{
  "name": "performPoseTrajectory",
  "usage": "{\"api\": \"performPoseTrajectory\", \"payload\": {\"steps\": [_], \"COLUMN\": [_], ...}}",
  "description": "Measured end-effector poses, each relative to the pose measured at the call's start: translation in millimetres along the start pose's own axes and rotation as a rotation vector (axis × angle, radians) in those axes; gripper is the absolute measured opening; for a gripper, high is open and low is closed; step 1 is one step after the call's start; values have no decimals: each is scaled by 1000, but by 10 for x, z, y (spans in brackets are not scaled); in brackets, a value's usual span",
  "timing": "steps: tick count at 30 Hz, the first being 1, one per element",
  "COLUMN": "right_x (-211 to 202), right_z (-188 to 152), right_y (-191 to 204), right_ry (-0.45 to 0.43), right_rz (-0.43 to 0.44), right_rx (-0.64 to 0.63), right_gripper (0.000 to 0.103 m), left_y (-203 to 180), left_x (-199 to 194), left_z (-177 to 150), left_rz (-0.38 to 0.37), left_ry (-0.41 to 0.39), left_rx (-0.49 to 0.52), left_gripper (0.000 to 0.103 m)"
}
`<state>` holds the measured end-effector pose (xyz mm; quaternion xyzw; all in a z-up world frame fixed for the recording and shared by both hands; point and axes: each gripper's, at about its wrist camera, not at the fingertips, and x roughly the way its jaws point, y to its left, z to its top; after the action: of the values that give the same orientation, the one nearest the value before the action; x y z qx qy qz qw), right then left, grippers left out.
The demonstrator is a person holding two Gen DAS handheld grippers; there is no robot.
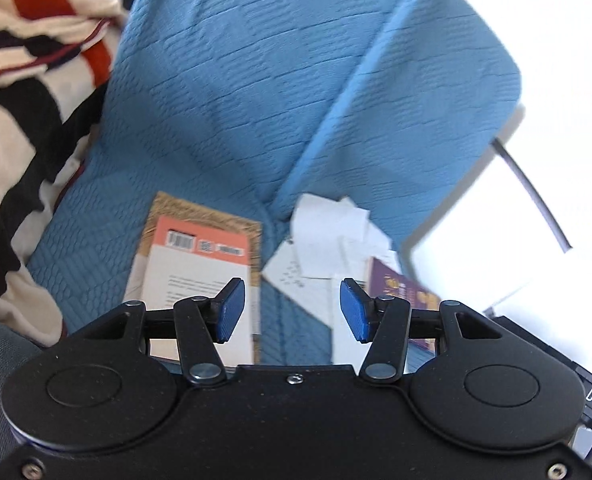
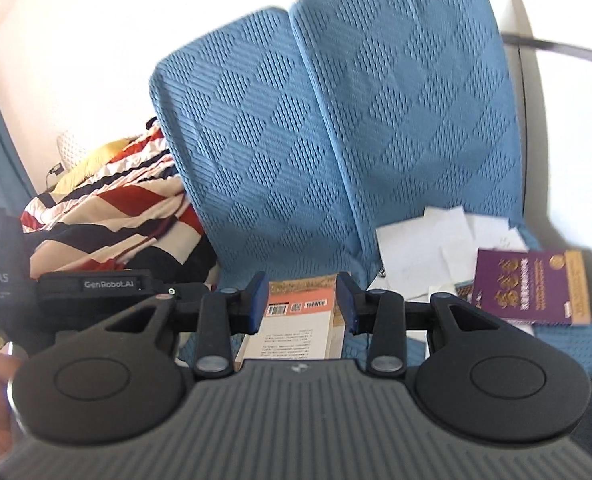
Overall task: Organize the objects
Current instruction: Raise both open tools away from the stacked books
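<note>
Orange-and-white book (image 2: 296, 326) lies flat, back cover up with barcodes, on the blue sofa seat (image 1: 107, 240); long axis runs toward the backrest (image 2: 279, 152). Purple book (image 2: 530, 288) lies right of it, overlapping loose white papers (image 2: 424, 256). Striped blanket (image 1: 27, 100) left. Left gripper (image 1: 291, 310) and right gripper (image 2: 302, 304): fingers spread, nothing pinched, above the seat.

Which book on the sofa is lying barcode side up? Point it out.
The orange-and-white book, lying on the blue seat left of the loose white papers. Its barcode strip faces up, while the purple book further right shows gold lettering on its cover.
</note>
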<state>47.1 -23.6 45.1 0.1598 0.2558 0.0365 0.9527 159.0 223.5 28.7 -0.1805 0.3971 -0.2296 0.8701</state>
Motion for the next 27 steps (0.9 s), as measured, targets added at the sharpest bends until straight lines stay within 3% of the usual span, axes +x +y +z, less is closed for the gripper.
{"api": "performPoseTrajectory", "payload": {"steps": [9, 17, 24, 27], "right_x": [-453, -643, -777, -817], "right_z": [-94, -255, -379, -429], "right_y": [-83, -127, -204, -263], "right_ry": [-19, -16, -26, -17], "right_rz": [-47, -104, -155, -166], "right_rx": [16, 11, 28, 40], "right_gripper": [41, 42, 42, 42], "left_y": [-571, -778, -1002, -1096], "left_x": [-392, -436, -452, -468], "left_z": [-200, -373, -526, -583], "left_rz": [-71, -108, -140, -157], "left_ry": [-35, -19, -6, -4], "left_rx": [128, 181, 226, 243], "left_gripper": [56, 66, 83, 98]}}
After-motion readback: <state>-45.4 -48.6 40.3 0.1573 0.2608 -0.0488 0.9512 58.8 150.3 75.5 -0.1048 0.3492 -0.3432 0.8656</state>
